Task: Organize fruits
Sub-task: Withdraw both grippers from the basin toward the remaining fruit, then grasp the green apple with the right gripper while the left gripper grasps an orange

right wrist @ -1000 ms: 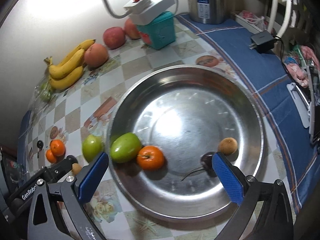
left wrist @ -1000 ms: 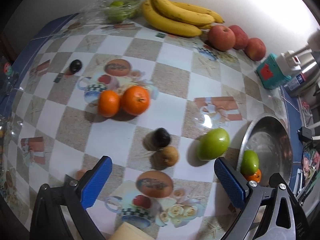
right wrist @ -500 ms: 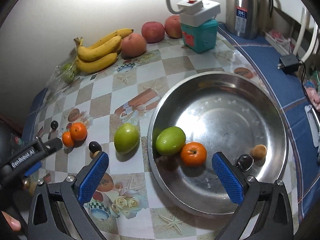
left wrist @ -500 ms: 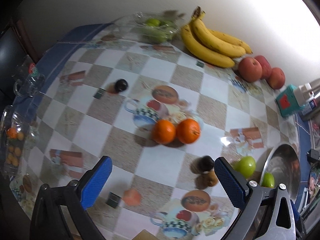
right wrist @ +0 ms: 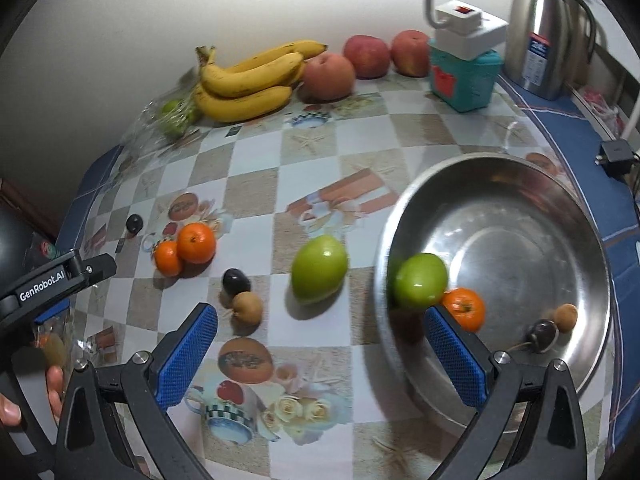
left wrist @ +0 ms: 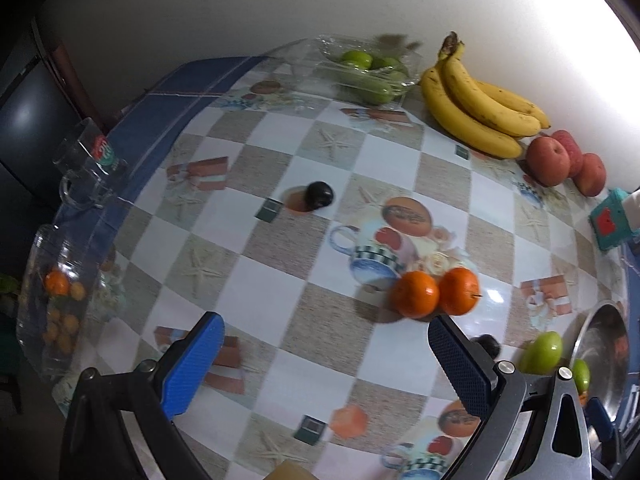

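Note:
A steel bowl (right wrist: 560, 216) at the right holds a green fruit (right wrist: 420, 280), an orange (right wrist: 466, 308), a dark plum (right wrist: 542, 334) and a small brown fruit (right wrist: 566, 316). On the checked tablecloth lie a green fruit (right wrist: 319, 269), a dark plum (right wrist: 235, 281) beside a brown fruit (right wrist: 247, 307), two oranges (left wrist: 436, 292) and another dark plum (left wrist: 319, 195). My left gripper (left wrist: 324, 364) hangs open above the cloth, near the oranges. My right gripper (right wrist: 320, 354) is open and empty, just in front of the loose green fruit.
Bananas (right wrist: 248, 80), red apples (right wrist: 366, 58) and a bag of green fruit (left wrist: 366, 74) line the wall. A teal box with a power strip (right wrist: 466, 68) and a steel kettle (right wrist: 548, 36) stand back right. Clear containers (left wrist: 60, 296) sit at the left edge.
Both wrist views have swung left. The bowl slid toward the right of each view, and the left gripper now faces the oranges and the lone plum. Both grippers stayed open.

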A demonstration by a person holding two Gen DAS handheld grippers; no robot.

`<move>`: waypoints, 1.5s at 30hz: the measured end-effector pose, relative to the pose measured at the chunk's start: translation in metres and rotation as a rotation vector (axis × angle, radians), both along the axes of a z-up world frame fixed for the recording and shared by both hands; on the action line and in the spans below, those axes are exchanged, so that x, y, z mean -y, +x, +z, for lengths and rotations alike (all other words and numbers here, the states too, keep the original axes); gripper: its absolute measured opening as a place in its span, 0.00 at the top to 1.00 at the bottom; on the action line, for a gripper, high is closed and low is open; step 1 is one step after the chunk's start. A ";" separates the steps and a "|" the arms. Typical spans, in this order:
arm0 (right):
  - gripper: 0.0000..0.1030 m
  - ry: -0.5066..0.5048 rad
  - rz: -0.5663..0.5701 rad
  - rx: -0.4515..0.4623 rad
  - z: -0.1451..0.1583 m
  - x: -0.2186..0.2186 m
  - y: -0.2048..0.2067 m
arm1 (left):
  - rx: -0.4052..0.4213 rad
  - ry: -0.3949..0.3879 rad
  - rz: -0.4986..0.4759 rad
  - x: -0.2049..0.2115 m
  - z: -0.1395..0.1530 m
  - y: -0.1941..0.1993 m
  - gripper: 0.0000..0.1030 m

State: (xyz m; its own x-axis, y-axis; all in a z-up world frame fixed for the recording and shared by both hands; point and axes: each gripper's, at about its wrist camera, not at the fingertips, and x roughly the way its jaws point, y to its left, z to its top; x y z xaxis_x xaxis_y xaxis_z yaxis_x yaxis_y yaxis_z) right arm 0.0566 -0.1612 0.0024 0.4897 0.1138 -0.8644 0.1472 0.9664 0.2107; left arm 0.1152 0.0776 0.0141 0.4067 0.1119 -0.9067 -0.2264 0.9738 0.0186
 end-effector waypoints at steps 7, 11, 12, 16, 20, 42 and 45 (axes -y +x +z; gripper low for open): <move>0.00 0.072 0.007 0.038 0.004 -0.007 0.008 | -0.001 -0.008 -0.020 -0.009 -0.001 0.003 0.00; 0.00 0.062 0.000 0.044 0.004 -0.007 0.013 | -0.014 -0.013 -0.034 -0.008 -0.006 0.007 0.00; 0.00 0.061 0.005 0.040 0.003 -0.008 0.015 | -0.016 -0.016 -0.040 -0.008 -0.007 0.008 0.00; 0.00 0.066 0.034 0.030 0.003 -0.011 0.022 | -0.006 -0.028 -0.066 -0.005 -0.010 0.012 0.00; 0.00 0.073 0.011 0.018 0.003 -0.004 0.029 | 0.017 -0.049 -0.076 -0.006 -0.010 0.017 0.00; 0.19 0.025 -0.015 -0.057 -0.015 -0.007 0.059 | 0.034 -0.075 -0.147 -0.003 -0.016 0.043 0.00; 0.37 0.007 -0.012 -0.080 -0.021 -0.008 0.059 | 0.004 -0.106 -0.167 0.003 -0.025 0.044 0.03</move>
